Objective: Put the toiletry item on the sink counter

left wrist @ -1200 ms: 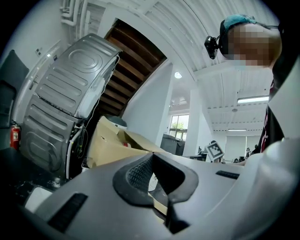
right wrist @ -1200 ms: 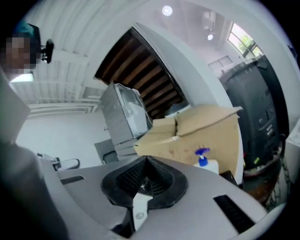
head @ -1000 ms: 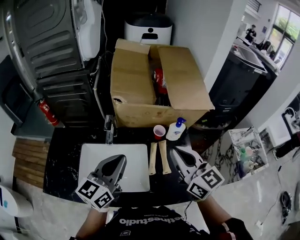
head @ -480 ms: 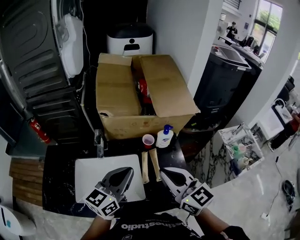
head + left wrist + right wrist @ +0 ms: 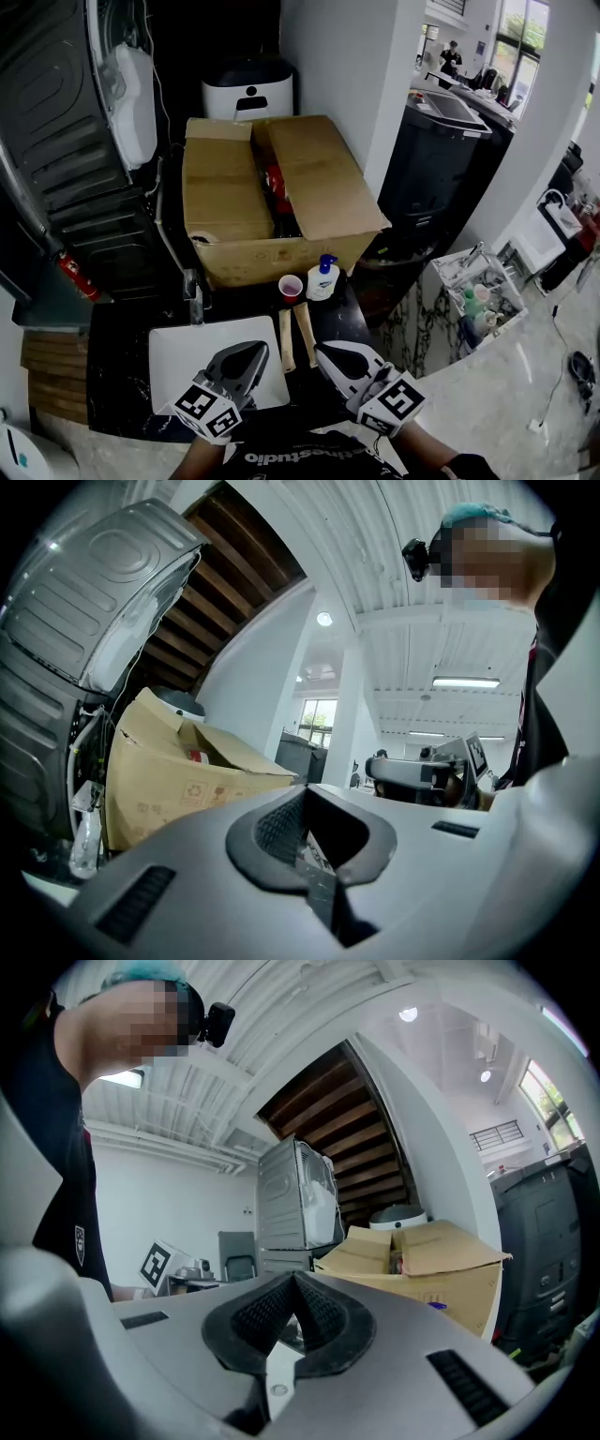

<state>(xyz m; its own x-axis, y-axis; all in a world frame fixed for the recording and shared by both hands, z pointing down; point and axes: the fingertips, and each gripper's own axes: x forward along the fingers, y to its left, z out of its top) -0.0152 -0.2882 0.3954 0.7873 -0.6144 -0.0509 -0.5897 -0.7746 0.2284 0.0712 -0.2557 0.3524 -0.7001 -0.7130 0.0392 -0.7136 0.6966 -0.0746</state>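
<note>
Cardboard box [image 5: 178,785], faint printed symbols [image 5: 150,808]

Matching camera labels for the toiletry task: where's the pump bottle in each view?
Head view: pump bottle stands at centre on the dark counter, right of the pink cup, in front of the cardboard box.
Left gripper view: not in it.
Right gripper view: only a blue speck low right, before the box, probably its pump.
Shared landmark: the cardboard box, at left in the left gripper view, at right in the right gripper view.
</note>
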